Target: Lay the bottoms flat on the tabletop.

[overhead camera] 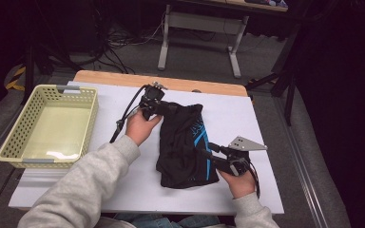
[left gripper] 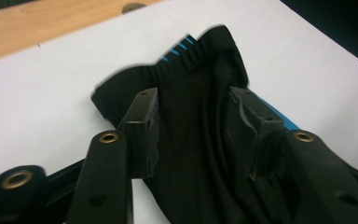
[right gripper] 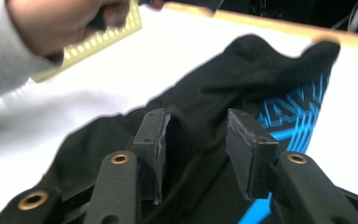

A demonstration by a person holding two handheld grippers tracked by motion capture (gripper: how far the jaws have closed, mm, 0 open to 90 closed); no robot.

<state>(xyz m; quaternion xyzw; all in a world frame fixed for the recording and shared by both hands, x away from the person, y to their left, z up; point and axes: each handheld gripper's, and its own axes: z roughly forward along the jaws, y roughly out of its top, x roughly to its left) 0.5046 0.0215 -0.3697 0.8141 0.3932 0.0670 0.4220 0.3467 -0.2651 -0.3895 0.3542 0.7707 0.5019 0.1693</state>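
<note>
Desk [overhead camera: 261,190], white-topped, bears black shorts [overhead camera: 183,142]; dim, cable-strewn floor [overhead camera: 123,42] behind, seemingly.

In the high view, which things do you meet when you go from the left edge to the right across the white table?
Yellow basket → left claw → black garment with blue print → right claw → grey three-cornered plate.

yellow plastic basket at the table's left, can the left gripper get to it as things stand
Probably yes. The left gripper stands open over the black and blue garment, gripping nothing, and only bare white table lies between it and the yellow perforated plastic basket.
</note>
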